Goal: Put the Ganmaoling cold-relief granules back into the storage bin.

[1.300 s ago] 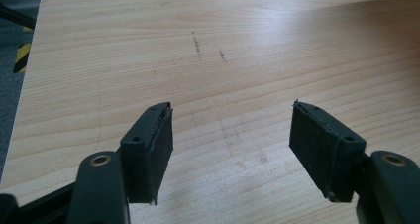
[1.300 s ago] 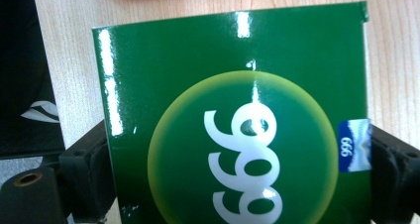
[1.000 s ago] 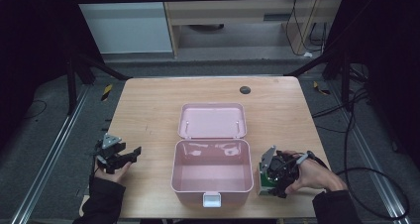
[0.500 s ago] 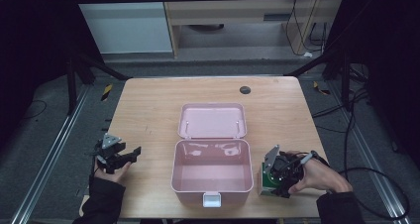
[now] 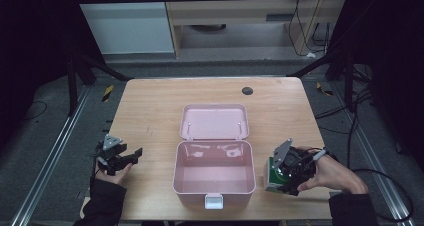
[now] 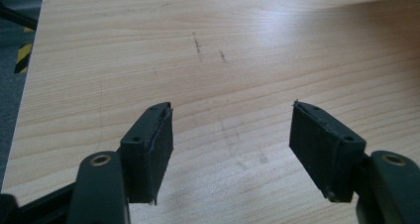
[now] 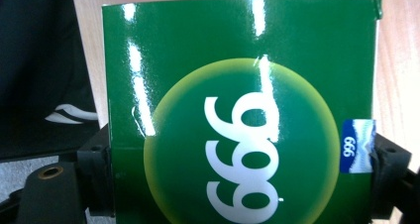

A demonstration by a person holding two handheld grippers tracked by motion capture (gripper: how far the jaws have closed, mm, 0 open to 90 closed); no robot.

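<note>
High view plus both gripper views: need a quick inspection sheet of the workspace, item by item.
Surface: light wooden table, faint scuff marks, small dark round disc near the far edge.
Job's things: open pink plastic case, lid laid back, nothing seen inside; glossy green cardboard box printed 999, at the case's right.
Clutter: nothing seen.
Grippers: left gripper open, nothing between its jaws, over bare wood; right gripper shut on the green box, pads pressing both sides.
Cables: loose cables on the floor at the right.
Surroundings: dark frame bars, grey floor, pale cabinet behind the table.
</note>
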